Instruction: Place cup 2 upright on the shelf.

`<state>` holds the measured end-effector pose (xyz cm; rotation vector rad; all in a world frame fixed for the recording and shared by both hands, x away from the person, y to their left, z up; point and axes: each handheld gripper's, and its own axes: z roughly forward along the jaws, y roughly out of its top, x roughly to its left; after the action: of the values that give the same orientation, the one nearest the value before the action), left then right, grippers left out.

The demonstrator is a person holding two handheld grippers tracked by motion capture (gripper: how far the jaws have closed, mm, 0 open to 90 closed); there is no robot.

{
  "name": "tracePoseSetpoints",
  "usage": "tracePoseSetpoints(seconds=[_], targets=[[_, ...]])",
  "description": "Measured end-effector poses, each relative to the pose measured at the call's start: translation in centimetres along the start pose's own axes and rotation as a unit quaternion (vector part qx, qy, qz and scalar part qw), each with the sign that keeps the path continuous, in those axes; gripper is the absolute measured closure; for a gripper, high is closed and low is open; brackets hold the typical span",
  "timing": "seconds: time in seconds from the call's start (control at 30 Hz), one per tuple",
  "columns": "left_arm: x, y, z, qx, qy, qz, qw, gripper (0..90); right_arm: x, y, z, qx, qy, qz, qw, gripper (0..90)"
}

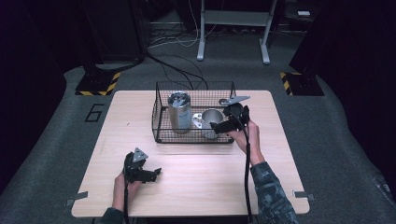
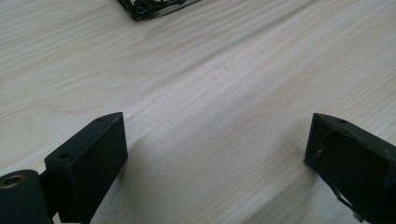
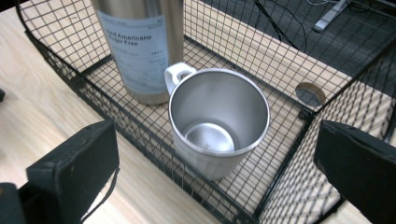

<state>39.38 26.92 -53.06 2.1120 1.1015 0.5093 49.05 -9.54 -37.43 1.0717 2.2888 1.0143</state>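
Black wire basket at table's far middle, tall steel canister inside left, steel mug right beside it.

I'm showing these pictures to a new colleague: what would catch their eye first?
Probably the black wire basket at the far middle of the wooden table, with a tall steel canister standing upright beside a shiny, empty steel mug. Next, the right gripper, open and held at the basket's right front corner by the mug. The left gripper lies open low over bare table near the front edge.
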Motion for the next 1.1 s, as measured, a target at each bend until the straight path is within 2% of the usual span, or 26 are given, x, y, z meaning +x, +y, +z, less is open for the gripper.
tracePoseSetpoints(seconds=[0.23,0.4,0.6,0.7,0.87,0.9,1.1], targets=[[0.0,0.0,0.0,0.002,-0.002,0.0,1.0,5.5,-0.3,-2.2,-1.4,0.002,-0.011,-0.003,0.9999,0.0],[0.0,0.0,0.0,0.002,-0.002,0.0,1.0,5.4,-0.5,-3.7,-2.2,0.005,-0.018,0.007,0.9998,0.0],[0.1,0.0,0.0,0.003,-0.003,0.002,1.0,5.4,-1.6,-7.4,-3.0,0.022,-0.031,0.011,0.9992,0.0],[0.1,0.0,0.0,0.003,-0.003,0.003,1.0,5.4,-1.9,-9.1,-3.3,0.029,-0.039,0.025,0.9985,0.0],[0.1,0.0,0.0,0.003,-0.003,0.003,1.0,5.4,-2.9,-12.2,-3.3,0.039,-0.031,0.045,0.9978,0.0],[0.1,0.0,0.0,0.003,-0.003,0.003,1.0,5.4,-2.9,-12.2,-3.3,0.039,-0.031,0.045,0.9978,0.0],[0.1,0.1,0.0,0.003,-0.001,0.003,1.0,5.4,-3.8,-16.3,-2.7,0.054,-0.034,0.069,0.9956,0.0]])
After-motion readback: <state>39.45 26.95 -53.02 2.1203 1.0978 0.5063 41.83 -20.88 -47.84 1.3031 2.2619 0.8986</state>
